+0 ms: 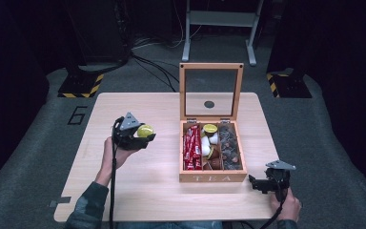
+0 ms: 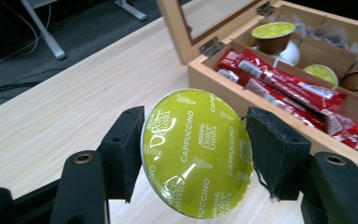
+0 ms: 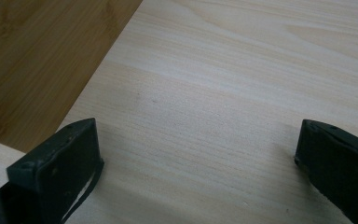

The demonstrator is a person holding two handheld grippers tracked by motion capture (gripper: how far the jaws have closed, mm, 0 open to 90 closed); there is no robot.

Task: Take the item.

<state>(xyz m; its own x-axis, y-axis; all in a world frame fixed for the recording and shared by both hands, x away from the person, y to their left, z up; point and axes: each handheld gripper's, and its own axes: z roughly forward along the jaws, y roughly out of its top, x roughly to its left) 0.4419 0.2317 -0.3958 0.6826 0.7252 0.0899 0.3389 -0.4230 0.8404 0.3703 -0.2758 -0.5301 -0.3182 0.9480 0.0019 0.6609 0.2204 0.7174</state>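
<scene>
One round green-lidded cappuccino capsule [image 2: 196, 151], pinched at its rim by our left gripper [image 1: 134, 135] above the pale wooden table [image 1: 138, 188], left of the open wooden tea box [image 1: 213, 177]; our right gripper [image 1: 268, 183] rests beside the box, jaws spread, empty.

The worktop [image 1: 138, 191] was made of pale wood and stood on a grey floor [image 1: 324, 143]. One wooden tea box [image 1: 213, 177] sat on it, right of the middle, with its glass lid [image 1: 211, 90] standing up.
</scene>
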